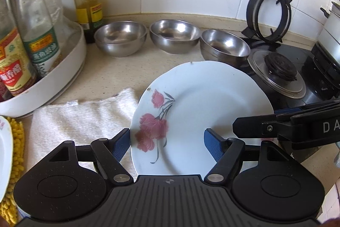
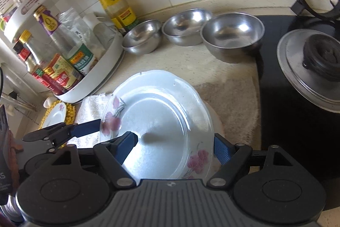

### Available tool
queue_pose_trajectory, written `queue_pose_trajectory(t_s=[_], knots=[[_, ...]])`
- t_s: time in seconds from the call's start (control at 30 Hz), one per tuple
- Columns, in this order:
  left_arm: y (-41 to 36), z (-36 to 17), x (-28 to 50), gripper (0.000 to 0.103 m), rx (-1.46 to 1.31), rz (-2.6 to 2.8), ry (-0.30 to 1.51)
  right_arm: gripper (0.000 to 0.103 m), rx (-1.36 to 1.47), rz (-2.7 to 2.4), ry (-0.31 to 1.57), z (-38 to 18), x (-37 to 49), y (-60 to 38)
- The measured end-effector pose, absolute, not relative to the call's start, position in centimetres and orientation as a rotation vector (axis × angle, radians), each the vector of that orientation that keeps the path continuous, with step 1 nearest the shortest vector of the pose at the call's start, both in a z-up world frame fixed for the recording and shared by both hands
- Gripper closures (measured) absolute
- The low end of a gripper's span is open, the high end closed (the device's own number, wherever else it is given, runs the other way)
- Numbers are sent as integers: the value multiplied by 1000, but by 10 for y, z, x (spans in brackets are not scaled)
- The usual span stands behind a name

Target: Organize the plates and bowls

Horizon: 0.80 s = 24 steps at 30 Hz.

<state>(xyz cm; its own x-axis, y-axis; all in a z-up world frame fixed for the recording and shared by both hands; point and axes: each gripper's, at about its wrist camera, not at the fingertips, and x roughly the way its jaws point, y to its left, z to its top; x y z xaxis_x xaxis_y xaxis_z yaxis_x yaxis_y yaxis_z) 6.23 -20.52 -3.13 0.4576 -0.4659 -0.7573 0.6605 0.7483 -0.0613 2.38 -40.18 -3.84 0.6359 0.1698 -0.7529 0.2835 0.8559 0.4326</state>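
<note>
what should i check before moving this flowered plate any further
1. Both tongs at the plate: ok, left tongs and right tongs each straddle a side of the rim.
2. Pads pressing the rim: cannot tell, the contact is not clearly visible.
3. Plate level: not ok, it looks tilted above the white towel.
4. Path to the three steel bowls: ok, bare counter lies between.
5. Stove burner clearance: ok, it sits beside the plate, apart from it.
6. Second plate location: ok, resting on the yellow mat.
</note>
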Motion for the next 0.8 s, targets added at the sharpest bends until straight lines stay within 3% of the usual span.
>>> queue_pose_trajectory(t_s=[0.5, 0.63, 0.8], knots=[[-226, -43, 68, 28, 262, -745, 866, 16, 591, -104, 886, -52, 37, -421], [-236, -34, 62, 22, 305, -754, 779, 16, 548, -116, 829, -43, 44, -426], [-229, -30, 72, 20, 263, -724, 784, 16, 498, -107, 803, -29, 55, -427]])
